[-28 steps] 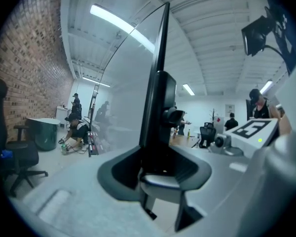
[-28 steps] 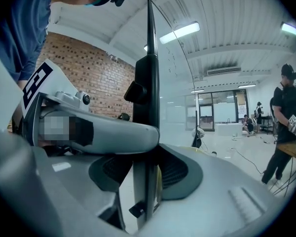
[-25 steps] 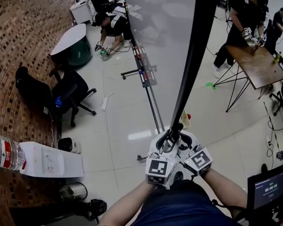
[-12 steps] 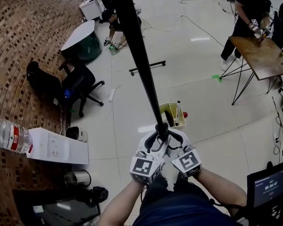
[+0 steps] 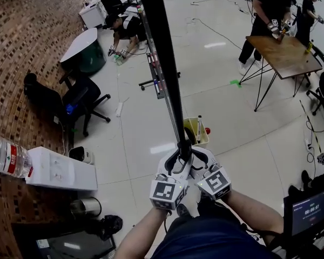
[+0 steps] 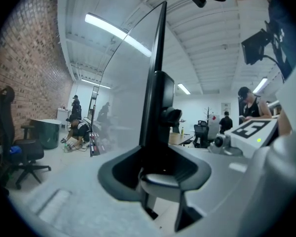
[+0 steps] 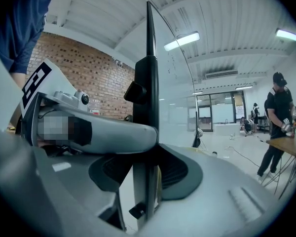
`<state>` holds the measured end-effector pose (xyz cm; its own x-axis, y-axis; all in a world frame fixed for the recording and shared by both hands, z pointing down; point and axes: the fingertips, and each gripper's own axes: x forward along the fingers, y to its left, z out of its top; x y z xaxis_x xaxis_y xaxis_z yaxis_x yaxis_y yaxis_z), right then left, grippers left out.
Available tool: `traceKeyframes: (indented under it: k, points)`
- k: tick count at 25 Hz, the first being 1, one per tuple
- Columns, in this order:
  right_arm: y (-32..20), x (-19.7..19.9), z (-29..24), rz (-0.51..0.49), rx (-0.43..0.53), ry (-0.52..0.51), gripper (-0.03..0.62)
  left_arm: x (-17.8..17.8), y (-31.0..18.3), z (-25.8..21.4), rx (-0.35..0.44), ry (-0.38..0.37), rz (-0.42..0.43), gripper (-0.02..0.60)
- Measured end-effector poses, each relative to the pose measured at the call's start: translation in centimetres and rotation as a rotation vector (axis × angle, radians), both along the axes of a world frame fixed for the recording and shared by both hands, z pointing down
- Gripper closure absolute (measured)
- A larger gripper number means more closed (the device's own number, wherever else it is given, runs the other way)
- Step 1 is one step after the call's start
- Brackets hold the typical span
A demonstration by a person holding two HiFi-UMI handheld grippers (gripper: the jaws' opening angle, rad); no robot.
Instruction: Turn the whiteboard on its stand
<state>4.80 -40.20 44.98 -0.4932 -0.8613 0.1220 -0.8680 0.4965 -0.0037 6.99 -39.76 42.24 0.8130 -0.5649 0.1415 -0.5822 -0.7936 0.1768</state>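
Beside brick wall (image 5: 21, 47), left gripper (image 5: 177, 156) and right gripper (image 5: 195, 156) jaws clamp the whiteboard (image 5: 162, 53) (bottle label (image 5: 11, 159) seemingly illegible).

1. whiteboard (image 5: 163, 58): edge-on in the head view, top cut by the upper edge, faces not readable there.
2. water bottle (image 5: 8, 158): cut by the left edge.
3. monitor (image 5: 308, 213): print too small to read.
4. yellow bin (image 5: 194, 128): left side hidden behind the whiteboard, contents unclear.
5. Person's arms and torso: cut by the bottom edge.
6. wooden table (image 5: 289, 55): items on it too small to tell.
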Motion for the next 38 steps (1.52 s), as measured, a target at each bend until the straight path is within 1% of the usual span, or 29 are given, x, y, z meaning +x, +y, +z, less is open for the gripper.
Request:
traceKeyframes:
  k: [4, 8, 11, 13, 17, 22, 27, 30, 33, 36, 38]
  points:
    - [2.4, -0.1, -0.2, 0.043, -0.005, -0.002, 0.428, -0.4, 2.3, 0.4, 0.014, 0.007, 0.039, 0.414]
    - [4.5, -1.2, -0.2, 0.038, 0.004, 0.012, 0.428, -1.4, 4.5, 0.0, 0.005, 0.03, 0.033, 0.413]
    - [6.4, -1.8, -0.1, 0.032, 0.009, -0.003, 0.428, -2.0, 6.4, 0.5, 0.013, 0.021, 0.027, 0.413]
    - [7.3, -2.2, 0.0, 0.023, 0.006, -0.015, 0.43, -2.5, 7.3, 0.7, 0.018, 0.015, 0.015, 0.413]
    - [8.9, -3.0, 0.2, -0.006, 0.007, 0.002, 0.431, -3.2, 8.8, -0.3, 0.011, 0.028, -0.039, 0.413]
    - [11.4, -3.6, 0.1, -0.044, 0.02, -0.022, 0.433, -3.8, 11.2, -0.6, 0.017, 0.02, -0.098, 0.41]
    - [14.5, -4.1, 0.7, -0.067, 0.015, -0.026, 0.436, -4.4, 14.3, 0.0, 0.021, 0.013, -0.118, 0.408]
    - [16.8, -4.4, 1.1, -0.062, 0.012, -0.02, 0.436, -4.9, 16.6, 0.5, 0.017, 0.022, -0.105, 0.408]
    - [18.3, -4.5, 0.2, -0.055, 0.009, -0.025, 0.434, -4.7, 18.1, -0.5, 0.019, 0.044, -0.087, 0.407]
    - [19.8, -4.8, -0.8, -0.051, 0.013, -0.034, 0.434, -5.0, 19.7, -0.6, 0.035, 0.029, -0.051, 0.408]
    - [21.5, -4.9, -0.7, -0.044, 0.02, -0.019, 0.434, -5.3, 21.4, -0.4, 0.042, 0.037, -0.029, 0.41]
